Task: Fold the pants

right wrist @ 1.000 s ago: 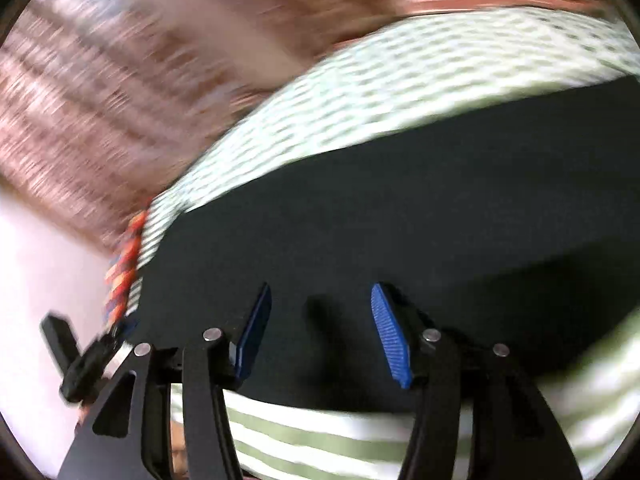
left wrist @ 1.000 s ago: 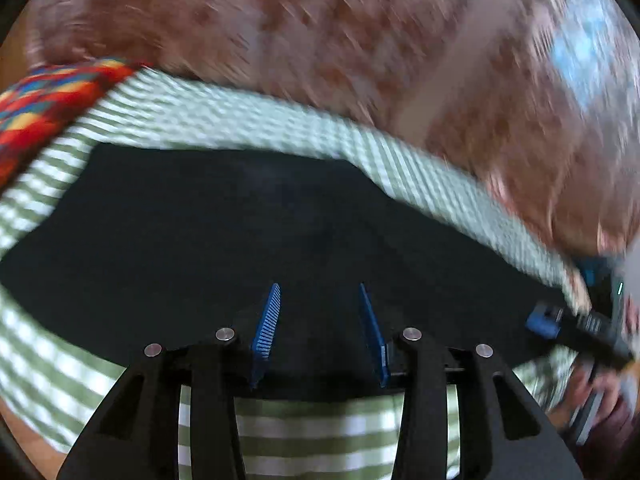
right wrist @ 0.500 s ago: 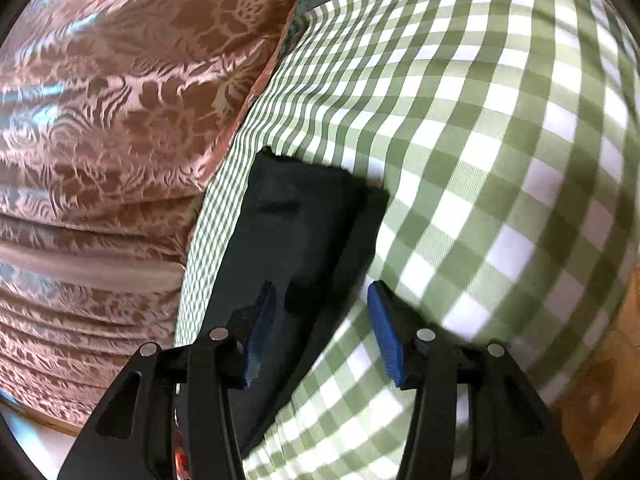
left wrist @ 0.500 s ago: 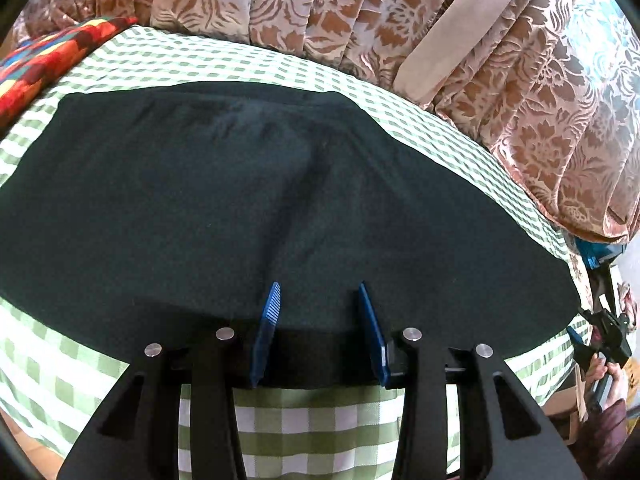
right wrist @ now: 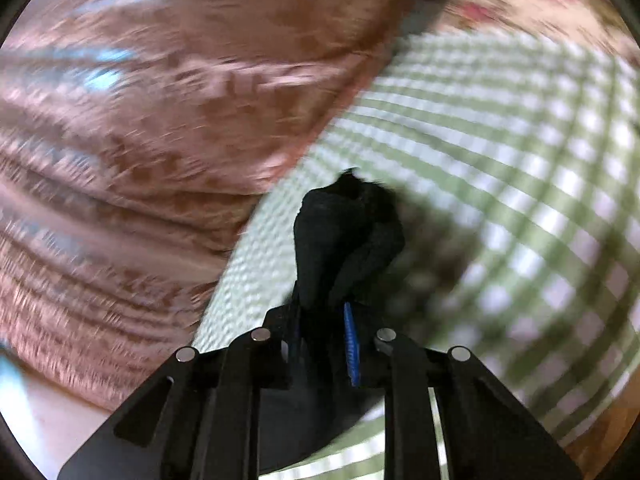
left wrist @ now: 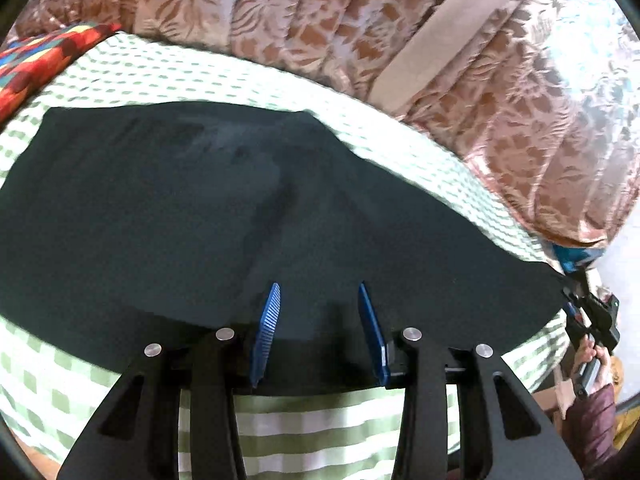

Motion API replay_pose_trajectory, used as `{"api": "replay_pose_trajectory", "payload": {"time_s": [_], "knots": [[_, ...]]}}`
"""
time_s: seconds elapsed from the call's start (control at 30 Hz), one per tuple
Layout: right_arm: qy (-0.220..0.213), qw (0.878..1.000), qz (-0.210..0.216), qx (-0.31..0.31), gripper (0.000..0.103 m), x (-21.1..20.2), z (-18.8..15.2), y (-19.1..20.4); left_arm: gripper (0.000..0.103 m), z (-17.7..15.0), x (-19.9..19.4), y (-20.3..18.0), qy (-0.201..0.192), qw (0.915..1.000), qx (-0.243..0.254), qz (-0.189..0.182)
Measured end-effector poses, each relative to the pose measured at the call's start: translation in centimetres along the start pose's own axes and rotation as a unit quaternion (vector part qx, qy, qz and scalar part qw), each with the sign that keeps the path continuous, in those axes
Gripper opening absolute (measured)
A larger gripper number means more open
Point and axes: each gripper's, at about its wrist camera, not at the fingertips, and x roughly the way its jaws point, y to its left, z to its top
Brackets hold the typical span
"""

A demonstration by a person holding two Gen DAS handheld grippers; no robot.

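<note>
Between the right gripper's (right wrist: 322,344) blue pads (right wrist: 351,344), whose jaws have just been closing, a bunched end of the black pants (right wrist: 344,232) is pinched and stands up off the checked cloth (right wrist: 520,184). Left gripper (left wrist: 318,320) hovers part-open over the near edge of the pants (left wrist: 200,208), pads clear of fabric. Patterned curtain (left wrist: 500,92) hangs behind. No readable writing shows.
</note>
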Motion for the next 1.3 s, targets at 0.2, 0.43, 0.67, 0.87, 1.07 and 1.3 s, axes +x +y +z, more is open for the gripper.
{"api": "replay_pose_trajectory", "payload": {"time_s": [0.2, 0.43, 0.67, 0.87, 1.07, 1.3], "knots": [[0.056, 0.989, 0.052, -0.125, 0.017, 2.6, -3.2, 9.5, 0.039, 0.5, 0.0, -1.7, 0.0, 0.9981, 0.004, -0.062], [0.174, 0.957, 0.086, -0.218, 0.016, 9.0, -11.2, 17.2, 0.039, 0.9, 0.5, -2.2, 0.017, 0.9938, -0.011, -0.109], [0.298, 0.897, 0.082, -0.315, 0.015, 15.5, -21.2, 21.2, 0.039, 1.4, 1.2, -2.9, 0.035, 0.9869, -0.03, -0.155], [0.314, 0.87, 0.054, -0.377, 0.029, 16.6, -24.8, 20.8, 0.052, 2.0, 2.6, -3.6, 0.06, 0.977, -0.059, -0.196], [0.321, 0.871, 0.112, -0.354, 0.05, 13.7, -23.2, 20.0, 0.06, 2.5, 4.2, -3.5, 0.091, 0.9612, -0.108, -0.237], [0.272, 0.909, 0.06, -0.31, 0.049, 7.6, -18.7, 15.1, 0.066, 3.0, 6.8, -3.3, 0.132, 0.9529, -0.145, -0.232]]}}
